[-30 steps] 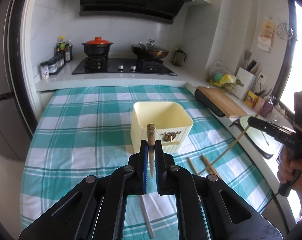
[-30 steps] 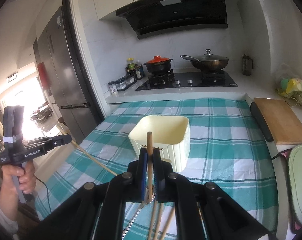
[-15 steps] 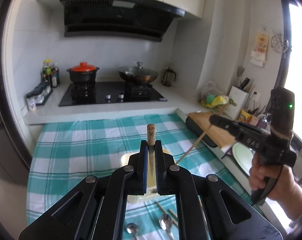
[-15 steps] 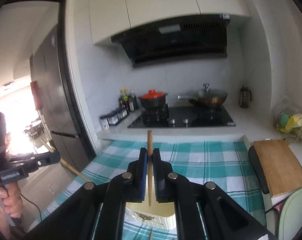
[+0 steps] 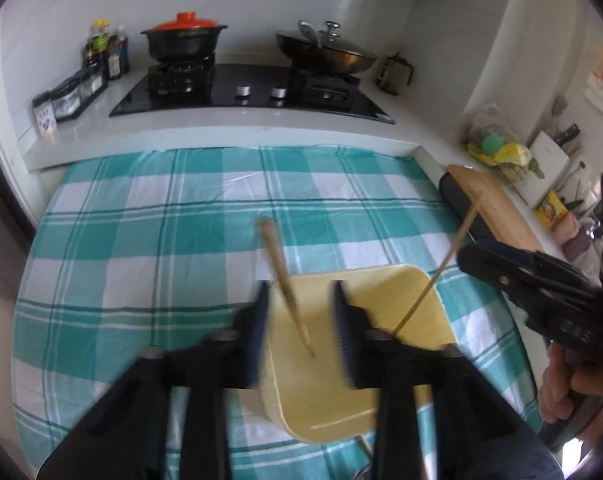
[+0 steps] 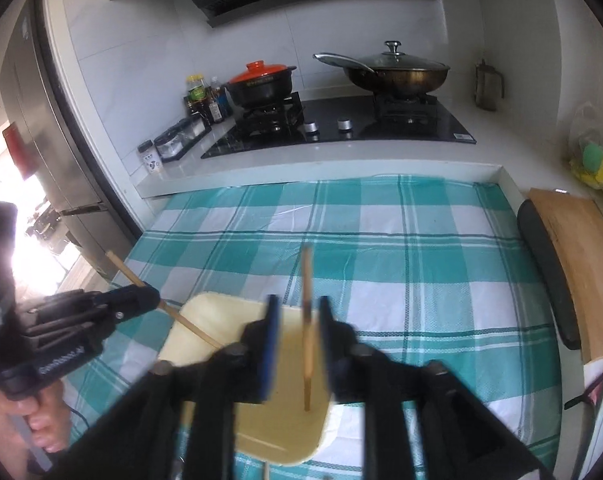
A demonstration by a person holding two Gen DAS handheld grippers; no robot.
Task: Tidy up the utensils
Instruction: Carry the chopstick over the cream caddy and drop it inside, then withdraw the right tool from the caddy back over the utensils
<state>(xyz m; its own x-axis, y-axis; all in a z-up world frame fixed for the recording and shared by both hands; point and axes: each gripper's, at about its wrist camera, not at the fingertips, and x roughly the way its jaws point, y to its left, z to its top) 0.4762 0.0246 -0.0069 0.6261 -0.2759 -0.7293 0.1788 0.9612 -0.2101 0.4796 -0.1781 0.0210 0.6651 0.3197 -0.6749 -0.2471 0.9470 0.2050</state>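
Note:
Both grippers hang over the pale yellow container (image 5: 385,280) on the checked cloth. My left gripper (image 5: 301,332) has its jaws opening. A wooden chopstick (image 5: 287,288) stands tilted and loose between them, its lower tip inside the container, neither pad pressing on it. My right gripper (image 6: 299,342) is opening too. A second chopstick (image 6: 307,320) stands nearly upright between its fingers, tip down in the container (image 6: 209,320). Each view shows the other gripper: the right one (image 5: 473,258) with its chopstick (image 5: 441,272), the left one (image 6: 149,298) with its chopstick (image 6: 133,274).
The teal and white checked tablecloth (image 5: 161,240) covers the table. Behind it runs a counter with a black hob (image 5: 245,92), a red-lidded pot (image 5: 185,40), a lidded wok (image 6: 397,70) and spice jars (image 5: 69,96). A wooden cutting board (image 6: 577,264) lies at the right edge.
Both grippers have come forward and down over the container. Their jaws, shut on the chopsticks before, now stand apart, and the chopsticks have slipped down and tilted.

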